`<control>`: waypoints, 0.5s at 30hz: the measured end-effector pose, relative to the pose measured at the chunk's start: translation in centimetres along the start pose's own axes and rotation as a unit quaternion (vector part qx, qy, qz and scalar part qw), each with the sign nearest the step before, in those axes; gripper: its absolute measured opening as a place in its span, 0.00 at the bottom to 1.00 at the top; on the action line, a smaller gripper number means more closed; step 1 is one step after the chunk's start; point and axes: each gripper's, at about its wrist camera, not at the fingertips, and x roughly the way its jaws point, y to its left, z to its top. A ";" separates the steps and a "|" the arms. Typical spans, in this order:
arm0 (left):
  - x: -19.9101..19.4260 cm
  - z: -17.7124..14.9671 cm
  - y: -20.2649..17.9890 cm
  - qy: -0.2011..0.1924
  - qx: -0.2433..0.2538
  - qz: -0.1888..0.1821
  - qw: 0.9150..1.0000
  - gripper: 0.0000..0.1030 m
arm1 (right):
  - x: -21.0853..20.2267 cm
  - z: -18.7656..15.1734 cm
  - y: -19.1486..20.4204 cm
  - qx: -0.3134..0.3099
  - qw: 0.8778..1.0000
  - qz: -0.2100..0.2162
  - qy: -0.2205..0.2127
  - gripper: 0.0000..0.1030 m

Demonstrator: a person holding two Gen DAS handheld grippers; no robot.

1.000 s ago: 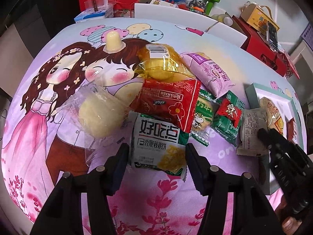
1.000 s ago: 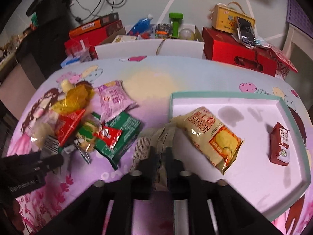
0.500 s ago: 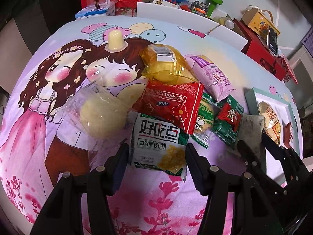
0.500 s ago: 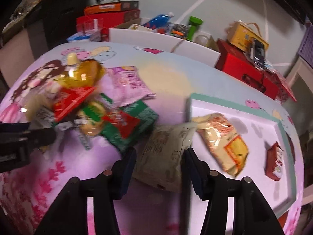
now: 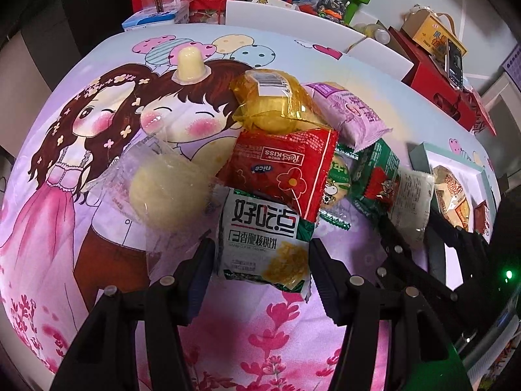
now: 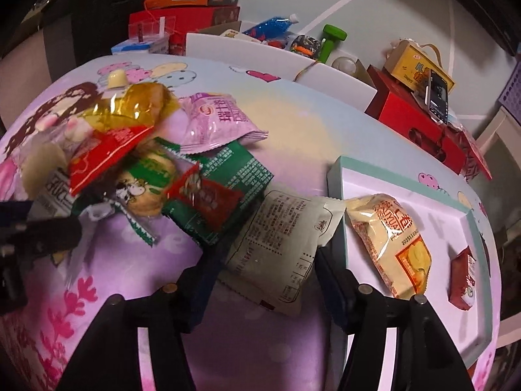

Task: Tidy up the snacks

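two packets lie in the tray (image 6: pixel 338 176) near the table's right edge; the pile (image 5: pixel 286 169) mid-table is still unsorted, so most is left. the right gripper (image 6: pixel 263 257) jaws are opening around the beige packet (image 6: pixel 280 244), which leans on the tray's rim. the left gripper (image 5: pixel 262 257) jaws stand apart astride the white-green packet (image 5: pixel 263 238), seemingly not clamping it.

Tablecloth (image 5: pixel 97 75): pastel, cartoon couple, balloons, pink blossoms.
Crinkly foil packet (image 5: pixel 280 169): red, flower print.
Flat snack pouch (image 6: pixel 280 251): beige, dark text.
Shallow cardboard tray (image 6: pixel 338 176): white, mint rim.
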 end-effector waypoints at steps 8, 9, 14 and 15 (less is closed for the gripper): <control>0.3 -0.1 -0.1 0.003 0.004 0.006 1.000 0.58 | 0.2 0.2 0.3 0.003 1.000 -0.018 -0.004 0.61; 0.4 -0.1 -0.1 0.003 0.004 0.006 1.000 0.58 | 0.1 0.2 0.3 0.003 1.000 -0.019 -0.004 0.60; 0.5 -0.2 -0.1 0.004 0.009 0.006 1.000 0.58 | -0.3 0.2 -0.4 0.019 1.000 -0.005 0.000 0.58; 0.5 -0.2 -0.1 0.004 0.010 0.006 1.000 0.58 | -0.5 0.1 -0.5 0.022 1.000 -0.001 0.001 0.58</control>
